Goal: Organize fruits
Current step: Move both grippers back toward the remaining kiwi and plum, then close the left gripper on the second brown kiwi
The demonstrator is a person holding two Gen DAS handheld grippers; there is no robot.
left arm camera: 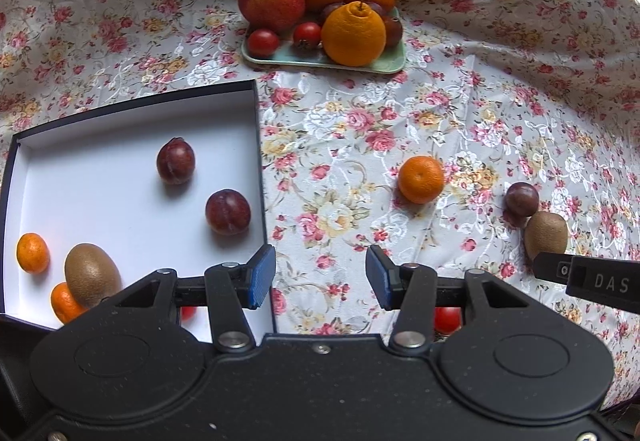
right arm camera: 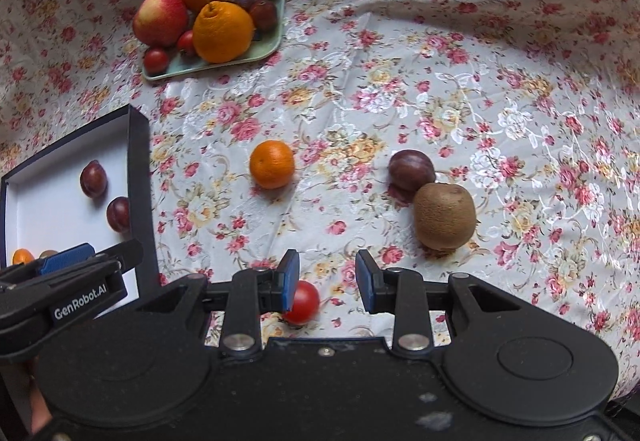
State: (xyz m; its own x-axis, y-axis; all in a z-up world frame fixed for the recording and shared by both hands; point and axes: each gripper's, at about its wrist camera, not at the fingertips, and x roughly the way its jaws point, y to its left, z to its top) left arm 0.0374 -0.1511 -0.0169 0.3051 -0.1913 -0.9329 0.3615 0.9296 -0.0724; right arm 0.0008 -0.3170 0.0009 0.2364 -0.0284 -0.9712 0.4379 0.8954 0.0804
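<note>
Blue ribbed pads face each other across a clear gap on your right gripper (right arm camera: 327,279): its jaws stand apart and hold nothing. Just under the left pad a small, smooth red tomato (right arm camera: 302,301) lies on the cloth, partly hidden by the finger, so it is not yet between the pads. Your left gripper (left arm camera: 320,275) is likewise spread wide and empty, hovering over the cloth just beside the right wall of the box (left arm camera: 261,161).

By my reading you are between placements, choosing the next loose piece. The tomato is nearest to your right gripper; taking it calls for a shift to the left and a drop, so the pads straddle it. It is round and slick and may roll on the soft cloth, so close gently.

Further out, a dimpled mandarin (right arm camera: 272,164) sits alone, and a dark, glossy plum (right arm camera: 411,168) touches a fuzzy brown kiwi (right arm camera: 444,215), an oval that suits a grip across its short axis.

That box is shallow, dark outside and matte white inside, and already holds two plums, a kiwi and mandarins. At the far side a pale green tray (left arm camera: 280,59) carries an apple, large knobbly oranges and smaller fruit. A glossy floral tablecloth (left arm camera: 500,113) lies creased under everything.
</note>
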